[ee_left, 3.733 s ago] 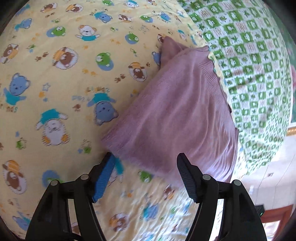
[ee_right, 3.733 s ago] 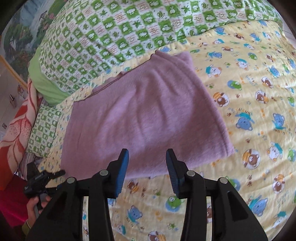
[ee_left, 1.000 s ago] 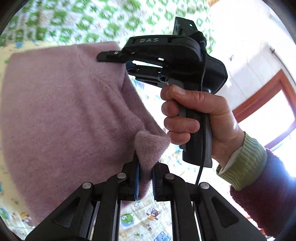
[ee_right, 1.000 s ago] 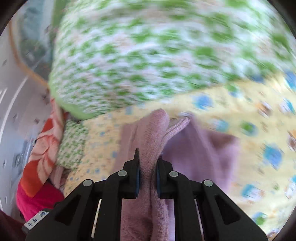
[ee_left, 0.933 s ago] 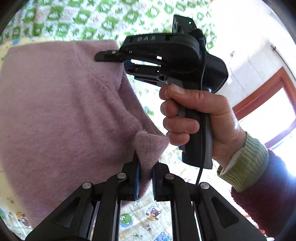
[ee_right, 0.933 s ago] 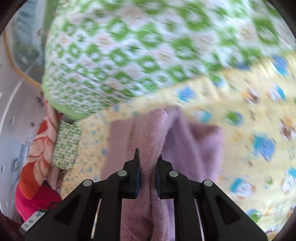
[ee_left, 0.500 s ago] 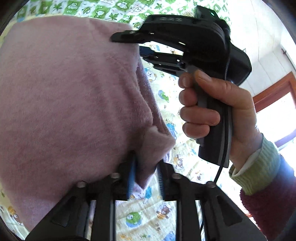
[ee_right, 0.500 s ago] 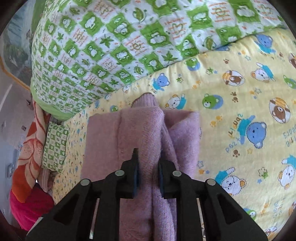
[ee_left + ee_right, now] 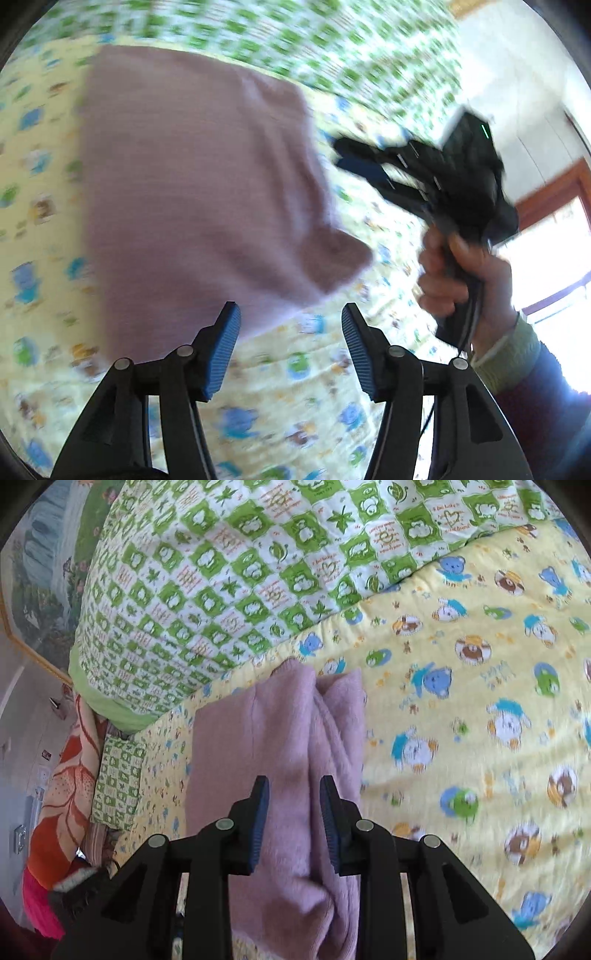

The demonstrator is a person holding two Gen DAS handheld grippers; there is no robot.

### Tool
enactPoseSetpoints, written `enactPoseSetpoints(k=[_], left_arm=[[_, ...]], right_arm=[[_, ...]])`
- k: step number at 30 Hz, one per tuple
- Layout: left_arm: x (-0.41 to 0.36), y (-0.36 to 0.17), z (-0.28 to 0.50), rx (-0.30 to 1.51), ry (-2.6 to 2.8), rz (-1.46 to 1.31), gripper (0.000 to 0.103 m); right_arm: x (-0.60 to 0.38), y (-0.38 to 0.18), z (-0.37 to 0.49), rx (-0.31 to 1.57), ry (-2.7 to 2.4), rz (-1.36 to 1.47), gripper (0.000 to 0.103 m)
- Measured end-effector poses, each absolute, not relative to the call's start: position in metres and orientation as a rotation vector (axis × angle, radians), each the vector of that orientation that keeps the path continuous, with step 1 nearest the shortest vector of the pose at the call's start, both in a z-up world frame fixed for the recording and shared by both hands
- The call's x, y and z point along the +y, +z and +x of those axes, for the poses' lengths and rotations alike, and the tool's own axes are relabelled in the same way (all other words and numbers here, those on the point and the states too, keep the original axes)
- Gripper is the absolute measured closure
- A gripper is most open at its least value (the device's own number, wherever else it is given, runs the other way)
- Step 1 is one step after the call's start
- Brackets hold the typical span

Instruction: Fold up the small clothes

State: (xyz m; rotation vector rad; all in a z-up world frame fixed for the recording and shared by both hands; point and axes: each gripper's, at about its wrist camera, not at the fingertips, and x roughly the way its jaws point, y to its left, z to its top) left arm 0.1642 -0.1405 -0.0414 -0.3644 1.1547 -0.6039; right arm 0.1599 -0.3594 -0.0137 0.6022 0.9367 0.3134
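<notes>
A mauve knitted garment lies folded on the yellow cartoon-bear sheet. My left gripper is open and empty, just in front of the garment's near edge. In that view my right gripper, held in a hand, is to the right of the garment and blurred. In the right wrist view the garment lies under and between the fingers of my right gripper, whose jaws stand apart; a raised fold runs between them without being pinched.
A green-and-white checked quilt lies along the far side of the bed. An orange patterned cloth and a small checked cushion sit by the bed's left edge. A wall and a wood-framed window show at right.
Both grippers were shut on the garment's edges and carried them over. Now both have opened and let go, and the garment lies folded narrower on the sheet. The left gripper has pulled back.
</notes>
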Motion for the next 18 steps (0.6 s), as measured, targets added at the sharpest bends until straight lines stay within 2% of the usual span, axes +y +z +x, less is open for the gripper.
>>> enactPoseSetpoints(k=[3,12,13,14,18], left_arm=[[-0.122,-0.034,0.16,1.144,-0.516,-0.424,0.036],[-0.062,-0.042,0.208,1.172,-0.374,-0.501,0.034],[-0.066,-0.046,0.214,1.18,-0.371,-0.502,0.034],[-0.068,-0.046,0.218,1.185,-0.373,-0.508,0.034],[-0.087,-0.04,0.224,1.165,-0.406,-0.492,0.033]], right_arm=[[-0.348,-0.019,0.152,0.958,0.306,0.571,0.058],[-0.322,-0.042,0.168,1.005,0.307,0.582,0.058],[-0.321,-0.044,0.17,1.01,0.315,0.589,0.069],[-0.32,-0.044,0.172,1.007,0.325,0.592,0.093],[-0.332,-0.02,0.162,0.909,0.371,0.676,0.094]])
